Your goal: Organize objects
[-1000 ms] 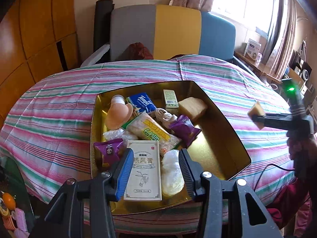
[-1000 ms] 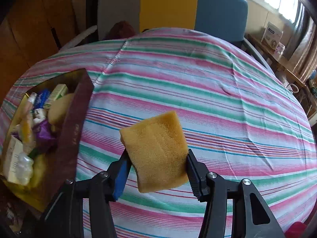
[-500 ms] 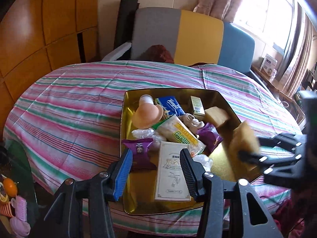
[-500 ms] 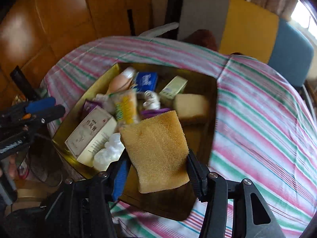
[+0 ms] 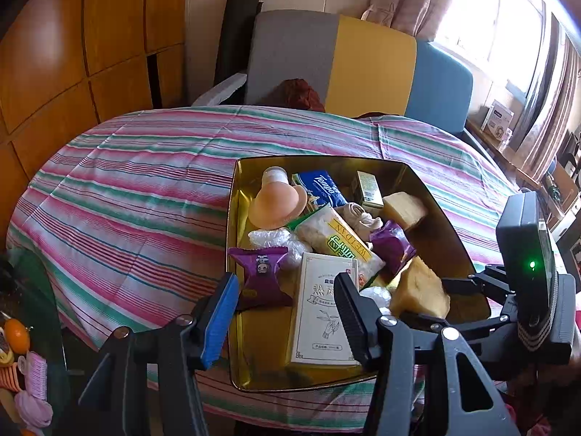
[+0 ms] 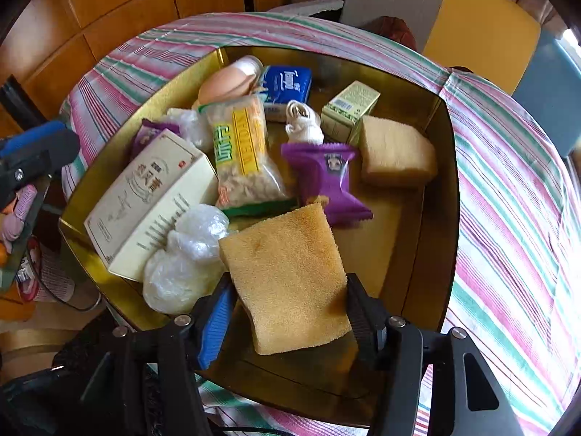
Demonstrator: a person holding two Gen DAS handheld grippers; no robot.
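- My right claw (image 6: 287, 312) grips a yellow sponge (image 6: 287, 276) between its two fingers, held over the near part of the gold tin tray (image 6: 441, 196), above the tray floor.
- From the left wrist view, the same sponge (image 5: 421, 290) sits in the right claw (image 5: 435, 301) at the tray's right side, just beside the white medicine box (image 5: 325, 312).
- My left claw (image 5: 287, 309) stands wide with nothing between its fingers, hovering at the near edge of the tray (image 5: 232, 218).
- A second sponge (image 6: 395, 152) lies in the tray's far right part, next to a small green carton (image 6: 348, 109).
- Between them I see a purple snack packet (image 6: 323, 178), an oat bar wrapper (image 6: 243, 156), a blue tissue pack (image 6: 287, 87) and crumpled clear plastic bags (image 6: 185, 258).
- The tray rests on the bench under a striped cloth (image 5: 127, 189).
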